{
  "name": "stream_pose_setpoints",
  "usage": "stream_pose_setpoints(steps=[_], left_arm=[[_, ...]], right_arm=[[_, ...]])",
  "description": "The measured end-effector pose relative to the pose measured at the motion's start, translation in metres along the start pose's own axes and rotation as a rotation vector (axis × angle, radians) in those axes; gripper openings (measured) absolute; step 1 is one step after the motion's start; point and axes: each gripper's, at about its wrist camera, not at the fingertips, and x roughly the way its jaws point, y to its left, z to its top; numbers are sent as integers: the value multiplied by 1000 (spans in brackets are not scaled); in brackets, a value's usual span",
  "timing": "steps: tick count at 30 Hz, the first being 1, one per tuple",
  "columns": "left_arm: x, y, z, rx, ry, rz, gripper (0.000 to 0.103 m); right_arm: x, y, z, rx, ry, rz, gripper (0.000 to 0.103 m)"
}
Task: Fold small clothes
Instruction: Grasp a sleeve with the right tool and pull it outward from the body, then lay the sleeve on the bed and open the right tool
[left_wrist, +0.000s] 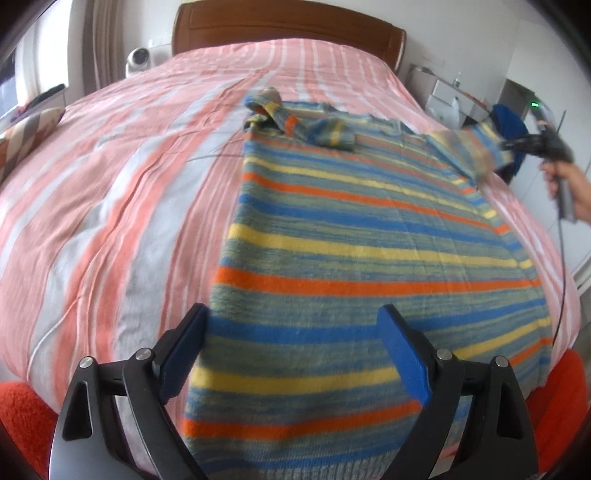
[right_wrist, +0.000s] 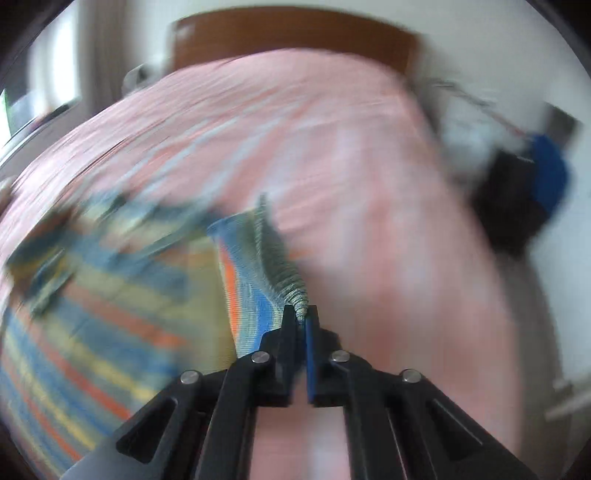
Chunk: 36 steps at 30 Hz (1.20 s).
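**Left wrist view: sleeve drawn out over bed**

The left claw (left_wrist: 295, 350) is held released above the hem of the striped sweater (left_wrist: 351, 240), spread on the bed (left_wrist: 110, 184). At right, its sleeve cuff (right_wrist: 295, 295) is clenched by the right claw (right_wrist: 302, 319); a hard pull may drag the body askew.

Striped sweater (left_wrist: 369, 236) flat on bed
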Motion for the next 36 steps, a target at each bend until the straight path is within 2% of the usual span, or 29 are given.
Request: stream_pose_setpoints(steps=[4,6,8,14,18,24,27,29,32,34,36], left_arm=[[3,-5,-1,19,1,14,92],[3,-5,-2,21,-3,20,93],[3,-5,-3,22,-6,23,93],[3,-7,-5,48,-5,37,93],[3,-8,-5,58,-5,47,93],[5,-10,-5,57,-2,44,94],[4,-11,-6,62,1,46,95],[4,-11,-7,61,3,44,96],[4,-12,-8,62,3,47,98],[5,-15,-9,68,1,53,100],[6,-16,-10,74,-2,60,101]], right_arm=[[-14,-104,0,144,9,-131,4],[-10,-138,-15,220,47,-137,4],[0,-153,-34,264,88,-134,4],[27,-168,-89,324,178,-186,3],[34,-175,-109,354,195,-171,3],[32,-174,-114,329,198,-150,3],[30,-177,-121,356,207,-129,6],[29,-184,-125,381,204,-152,11],[21,-199,-132,434,216,-188,12],[8,-203,-130,448,181,-209,12],[-9,-195,-120,443,107,-151,18]])
